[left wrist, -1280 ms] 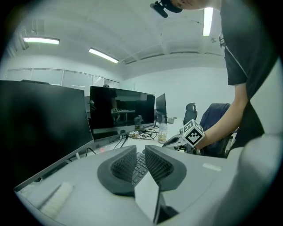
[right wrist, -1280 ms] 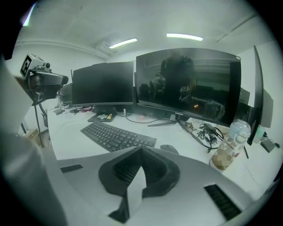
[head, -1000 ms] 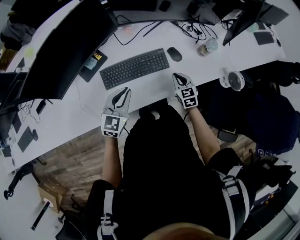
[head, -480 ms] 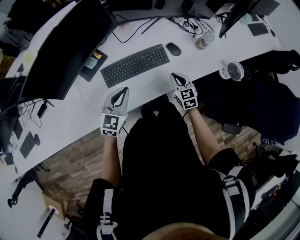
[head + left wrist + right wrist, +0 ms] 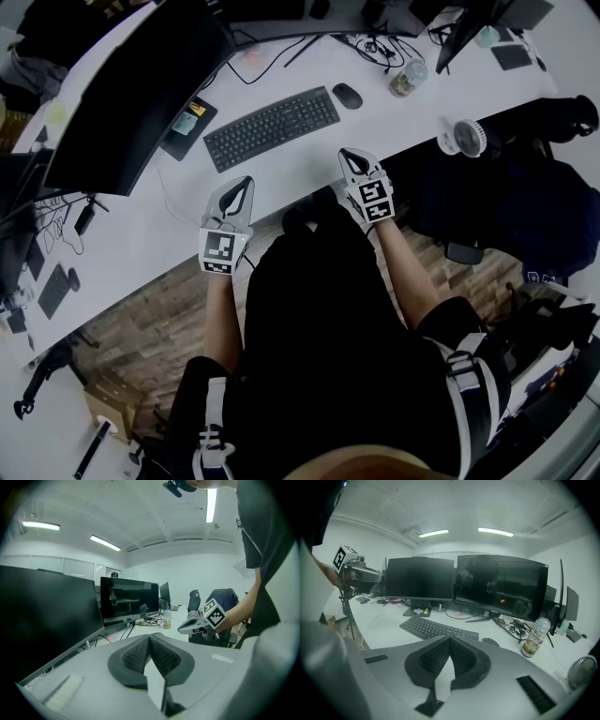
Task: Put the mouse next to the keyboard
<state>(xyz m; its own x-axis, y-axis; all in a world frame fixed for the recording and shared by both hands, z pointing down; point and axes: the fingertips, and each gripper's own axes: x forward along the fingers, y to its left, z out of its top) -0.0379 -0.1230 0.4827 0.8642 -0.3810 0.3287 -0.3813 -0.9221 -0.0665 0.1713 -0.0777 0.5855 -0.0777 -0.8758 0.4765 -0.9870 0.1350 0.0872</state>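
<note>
White desk (image 5: 291, 173): bottle (image 5: 409, 77), brownish contents inside, stands near the mouse (image 5: 347, 96).

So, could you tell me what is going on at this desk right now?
A person holds a two-jaw gripper in each hand over the near edge of the white desk. The left gripper and the right gripper are both shut and empty, touching nothing. The mouse lies on the desk just off the right end of the keyboard, with a small gap between them, so it already sits next to it.
</note>
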